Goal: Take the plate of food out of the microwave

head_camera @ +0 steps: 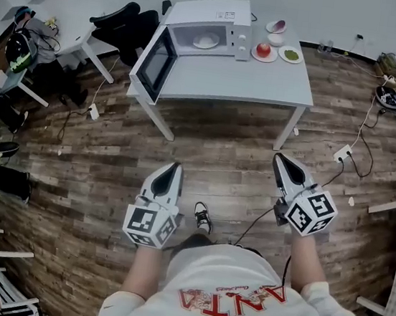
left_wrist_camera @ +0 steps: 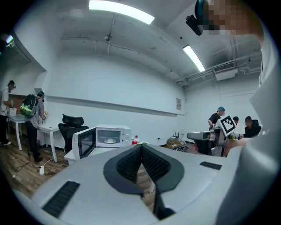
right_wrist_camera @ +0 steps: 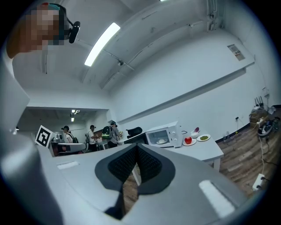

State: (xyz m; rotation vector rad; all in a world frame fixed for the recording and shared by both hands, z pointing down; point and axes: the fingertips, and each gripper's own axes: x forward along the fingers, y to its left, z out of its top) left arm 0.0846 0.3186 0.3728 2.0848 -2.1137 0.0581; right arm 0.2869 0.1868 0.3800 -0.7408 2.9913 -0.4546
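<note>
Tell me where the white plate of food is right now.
In the head view the white plate of food sits inside the open white microwave oven on the grey table, left of a plate holding a red fruit.

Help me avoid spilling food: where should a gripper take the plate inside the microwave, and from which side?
Probably its front rim, pinched from the open front. The plate lies flat in the microwave, walled on all other sides, and the door hangs open at the left.
</note>
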